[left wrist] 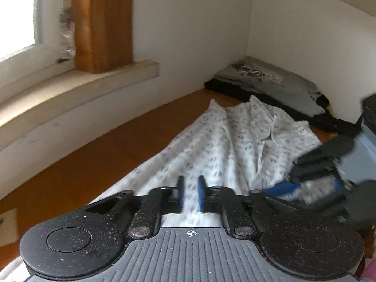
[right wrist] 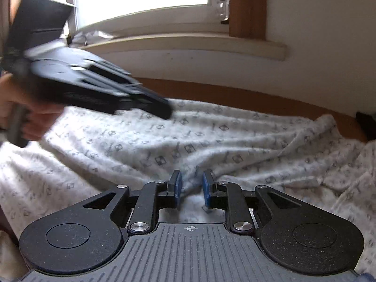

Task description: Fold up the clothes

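Both tongs stand slightly parted with nothing clamped: the left tongs (left wrist: 190,193) show white cloth in the gap between the blue pads (left wrist: 180,193) but no pad pressing on it, and the right tongs (right wrist: 190,189) likewise straddle a raised fold without pinching it. Each pair counts as released. The task item, a white fleecy garment with a small grey printed pattern (left wrist: 225,145), lies spread and creased across the brown wooden tabletop (left wrist: 98,155), running from the near edge toward the far right corner, where a folded grey printed shirt on a black garment (left wrist: 270,82) rests against the wall. A white window sill (left wrist: 77,89) borders the far left. Risk assessment: with the pads this narrow, a closing motion may catch only the top layer of the ridge, so that the fold drags unevenly. The deep creases radiating from the near end would probably be trapped in any fold made before smoothing. The two tongs work close together, and the right tongs appear blurred in the left view, so a collision or a snagged pad is possible.
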The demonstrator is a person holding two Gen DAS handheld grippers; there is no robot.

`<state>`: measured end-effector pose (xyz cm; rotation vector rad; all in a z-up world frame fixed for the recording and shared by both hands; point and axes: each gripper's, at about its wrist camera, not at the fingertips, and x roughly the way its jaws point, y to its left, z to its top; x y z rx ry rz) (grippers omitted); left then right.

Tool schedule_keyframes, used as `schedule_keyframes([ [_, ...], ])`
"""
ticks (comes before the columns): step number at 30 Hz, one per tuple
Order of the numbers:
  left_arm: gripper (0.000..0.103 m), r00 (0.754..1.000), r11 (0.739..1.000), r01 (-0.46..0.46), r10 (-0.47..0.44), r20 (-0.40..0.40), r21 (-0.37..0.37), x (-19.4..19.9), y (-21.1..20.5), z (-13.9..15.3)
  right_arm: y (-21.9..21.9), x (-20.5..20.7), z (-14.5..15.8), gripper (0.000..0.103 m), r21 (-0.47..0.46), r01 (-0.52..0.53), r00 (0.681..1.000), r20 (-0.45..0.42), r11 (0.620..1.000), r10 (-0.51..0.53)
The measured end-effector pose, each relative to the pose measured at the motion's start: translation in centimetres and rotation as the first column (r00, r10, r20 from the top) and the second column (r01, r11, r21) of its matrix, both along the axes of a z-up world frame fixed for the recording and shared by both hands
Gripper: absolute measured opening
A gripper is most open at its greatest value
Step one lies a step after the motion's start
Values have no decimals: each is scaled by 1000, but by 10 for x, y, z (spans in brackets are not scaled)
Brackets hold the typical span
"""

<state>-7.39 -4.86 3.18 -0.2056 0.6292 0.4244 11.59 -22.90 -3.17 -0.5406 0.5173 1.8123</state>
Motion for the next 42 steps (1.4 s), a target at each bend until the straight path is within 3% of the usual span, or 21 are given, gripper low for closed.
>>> schedule_keyframes([
  [4, 16, 999, 999, 49, -49, -21, 15, 26, 1, -14, -20, 25, 7, 36, 35, 46, 999, 3, 998, -46],
  [8, 16, 998, 998, 68, -68, -15, 10, 31, 4, -30, -34, 79, 15, 38, 52, 181, 983, 3, 982, -182],
  [12, 19, 996, 997, 63, -61, 58, -42, 24, 14, -41, -26, 134, 25, 38, 52, 341, 940, -10, 939, -341],
  [15, 21, 995, 995, 62, -56, 79, -73, 22, 19, -41, -12, 164, 29, 38, 56, 406, 913, -61, 912, -403],
  [18, 22, 996, 998, 61, -59, 60, -30, 26, 12, -40, 10, 188, 26, 40, 36, 471, 878, -121, 881, -464],
  [26, 26, 996, 997, 52, -49, 76, -48, 22, 16, -41, 58, 219, 8, 40, -86, 529, 803, -271, 844, -530],
  [28, 26, 996, 997, 52, -48, 76, -49, 22, 16, -41, 56, 223, 6, 5, -97, 545, 784, -294, 833, -547],
  [32, 26, 996, 997, 51, -47, 75, -52, 22, 17, -41, 34, 239, 4, 5, -119, 619, 712, -332, 776, -619],
  [35, 26, 996, 997, 51, -48, 73, -49, 22, 17, -41, 34, 235, 0, 7, -116, 635, 714, -289, 763, -638],
  [38, 26, 996, 997, 51, -47, 72, -50, 22, 18, -41, 35, 231, 6, 16, -70, 656, 716, -261, 752, -648],
  [39, 26, 996, 997, 51, -47, 72, -50, 22, 18, -41, 37, 230, 9, 21, -52, 655, 723, -248, 754, -645],
  [42, 27, 996, 997, 52, -49, 71, -49, 22, 17, -41, 43, 228, 15, 21, -16, 637, 744, -250, 771, -620],
])
